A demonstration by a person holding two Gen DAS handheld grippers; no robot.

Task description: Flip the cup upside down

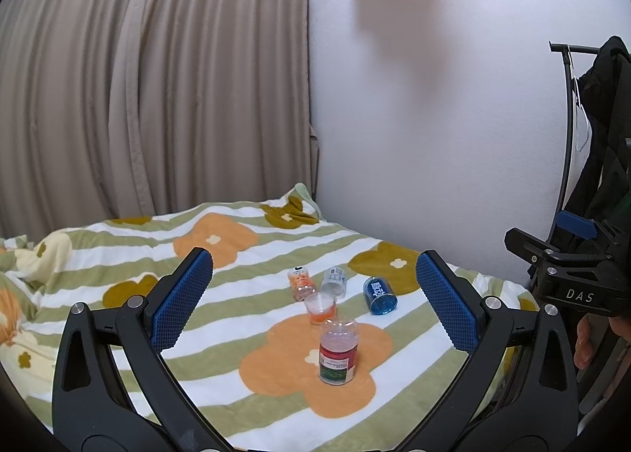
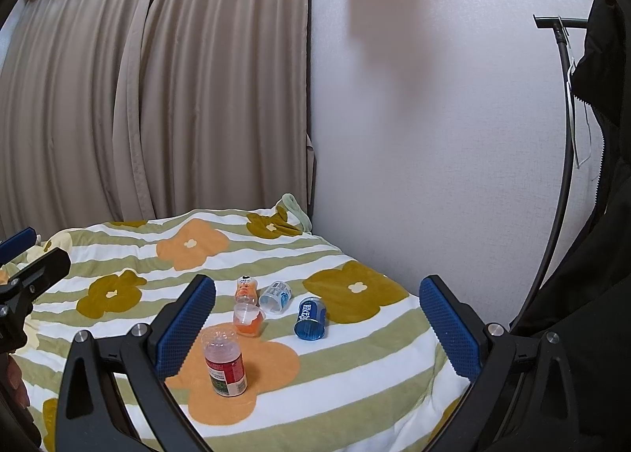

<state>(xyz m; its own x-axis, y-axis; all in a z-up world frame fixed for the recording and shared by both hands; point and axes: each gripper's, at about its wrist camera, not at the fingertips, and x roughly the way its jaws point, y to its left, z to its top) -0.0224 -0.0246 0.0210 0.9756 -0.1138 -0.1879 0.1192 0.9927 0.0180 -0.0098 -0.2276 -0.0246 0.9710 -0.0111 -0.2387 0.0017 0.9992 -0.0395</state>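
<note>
Several small plastic cups sit on a flower-print blanket [image 1: 118, 255]. A red-and-green labelled cup [image 1: 338, 351] stands with its closed end up, nearest me; it also shows in the right wrist view [image 2: 225, 363]. An orange cup [image 1: 320, 308] stands mouth up behind it. A blue cup [image 1: 379, 294], a clear cup [image 1: 334, 282] and an orange-print cup [image 1: 301, 284] lie on their sides. My left gripper [image 1: 315, 302] is open and empty above the cups. My right gripper [image 2: 317, 324] is open and empty, further right.
Beige curtains [image 1: 138, 77] hang behind the bed and a white wall [image 1: 434, 136] borders it on the right. A black clothes rack with dark garments [image 1: 599, 136] stands at far right. The blanket's right edge drops off near the rack.
</note>
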